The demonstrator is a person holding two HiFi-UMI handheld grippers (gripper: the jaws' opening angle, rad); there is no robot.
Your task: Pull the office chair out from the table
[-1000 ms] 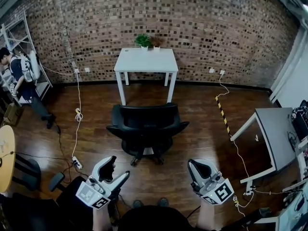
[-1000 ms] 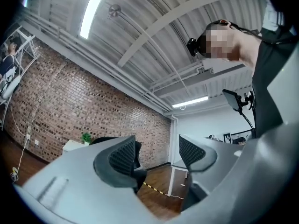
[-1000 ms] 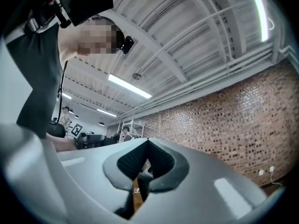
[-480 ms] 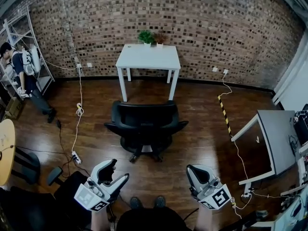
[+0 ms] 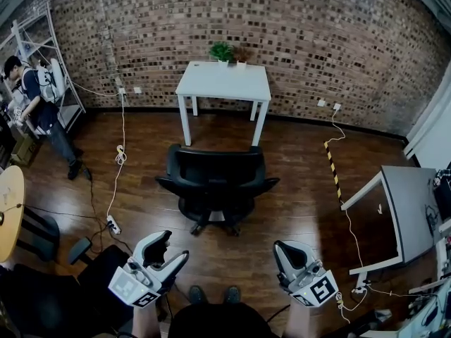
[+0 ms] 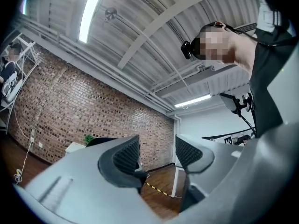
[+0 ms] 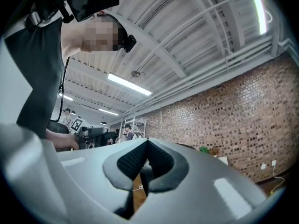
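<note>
While the office chair stands just in front of the white table's near edge, backrest turned away from it, bare wood floor lies open on both sides. A white cable trails down the floor left of the table, and a yellow-black strip lies to its right. Well out from the table, beyond the chair, the left gripper has its fingers apart on nothing. The right gripper's fingers are pressed together, empty.
</note>
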